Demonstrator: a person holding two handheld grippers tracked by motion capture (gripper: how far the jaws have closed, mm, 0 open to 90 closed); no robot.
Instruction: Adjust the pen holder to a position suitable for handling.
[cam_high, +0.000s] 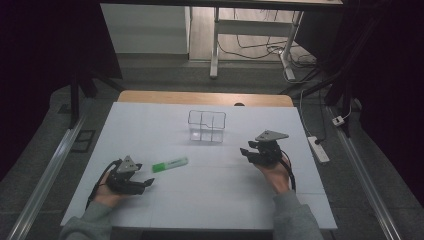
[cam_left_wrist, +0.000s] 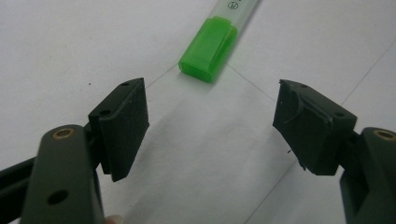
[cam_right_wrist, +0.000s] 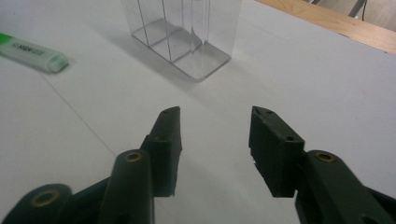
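A green-capped highlighter (cam_high: 170, 164) lies flat on the white table, its cap toward my left gripper (cam_high: 148, 184). That gripper rests low at the front left, jaws wide open and empty; in the left gripper view the highlighter's green cap (cam_left_wrist: 208, 48) sits just beyond the jaw tips. A clear plastic organizer (cam_high: 206, 126) with several compartments stands upright at the table's middle back. My right gripper (cam_high: 247, 153) hovers at the right, open with nothing between its jaws; in the right gripper view the organizer (cam_right_wrist: 187, 32) is ahead and the highlighter (cam_right_wrist: 32, 53) lies far left.
The white table top (cam_high: 210, 195) ends at a wooden strip (cam_high: 205, 98) at the back. Beyond it are a desk frame (cam_high: 215, 45) and floor cables. A power strip (cam_high: 318, 149) lies on the floor to the right.
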